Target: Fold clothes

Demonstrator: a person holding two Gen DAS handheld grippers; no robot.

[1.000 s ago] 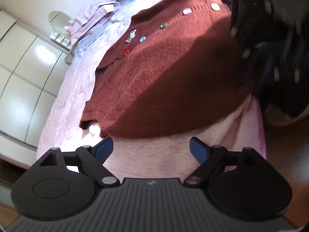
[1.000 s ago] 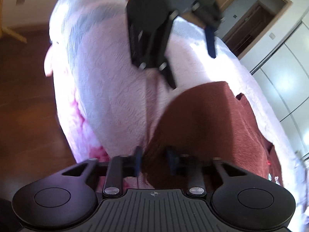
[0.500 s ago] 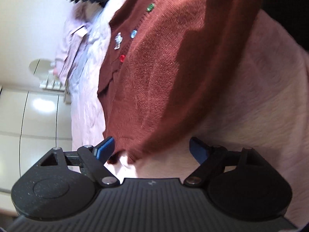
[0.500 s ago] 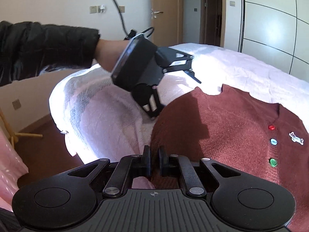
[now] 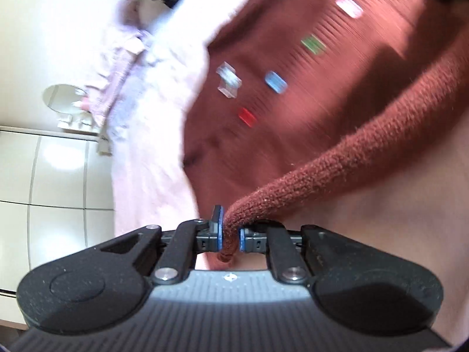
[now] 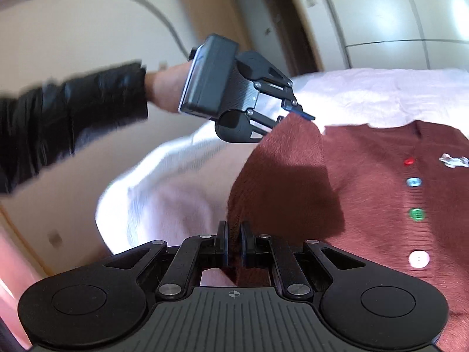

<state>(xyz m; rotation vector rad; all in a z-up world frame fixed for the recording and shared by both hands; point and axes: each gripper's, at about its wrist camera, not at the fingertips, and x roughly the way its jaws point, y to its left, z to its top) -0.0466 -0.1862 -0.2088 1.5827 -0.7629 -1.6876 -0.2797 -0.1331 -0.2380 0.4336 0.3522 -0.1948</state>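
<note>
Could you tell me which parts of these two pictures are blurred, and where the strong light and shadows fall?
Left wrist view: the cardigan and its buttons smear with motion, while the left gripper and the pinched edge stay sharp. Right wrist view: the sleeve and wall blur, sunlight bleaches the bedspread, and a dark shadow crosses the knit by the right gripper.

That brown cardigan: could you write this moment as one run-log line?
step: lifting edge for fold | left gripper: closing on brown cardigan edge | right gripper: shut on cardigan edge | surface: pink bedspread
</note>
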